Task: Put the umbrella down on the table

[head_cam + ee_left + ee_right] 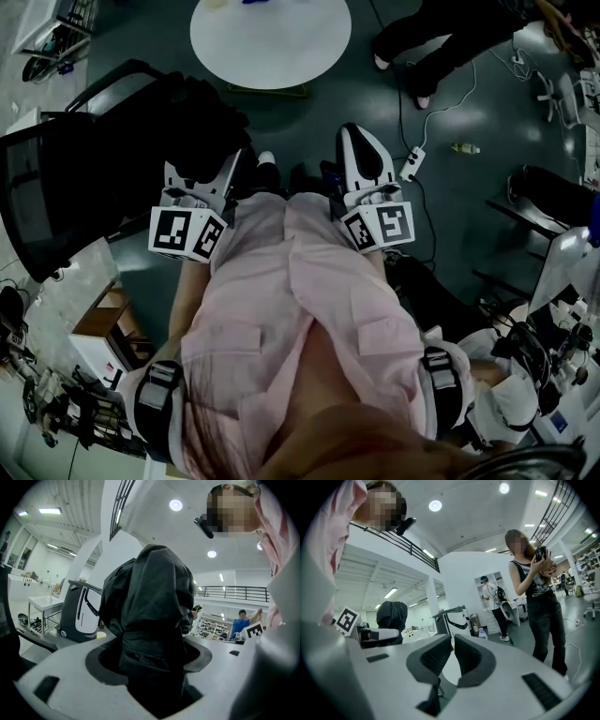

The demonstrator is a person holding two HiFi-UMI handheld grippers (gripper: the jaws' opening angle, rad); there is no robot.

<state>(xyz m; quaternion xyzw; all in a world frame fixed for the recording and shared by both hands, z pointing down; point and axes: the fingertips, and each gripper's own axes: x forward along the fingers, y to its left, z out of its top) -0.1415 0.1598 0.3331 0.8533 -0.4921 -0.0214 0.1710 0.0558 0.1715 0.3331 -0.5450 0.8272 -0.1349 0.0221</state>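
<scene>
Black fabric of the folded umbrella (150,602) fills the middle of the left gripper view. It is bunched between the jaws of the left gripper (150,660), which clamp it from both sides. In the head view the umbrella is a dark mass at upper left, off the round white table (270,42) at top centre. The right gripper (452,648) has its jaws pressed nearly together with nothing between them. Both grippers sit mid-frame in the head view, above a pink shirt (300,309).
</scene>
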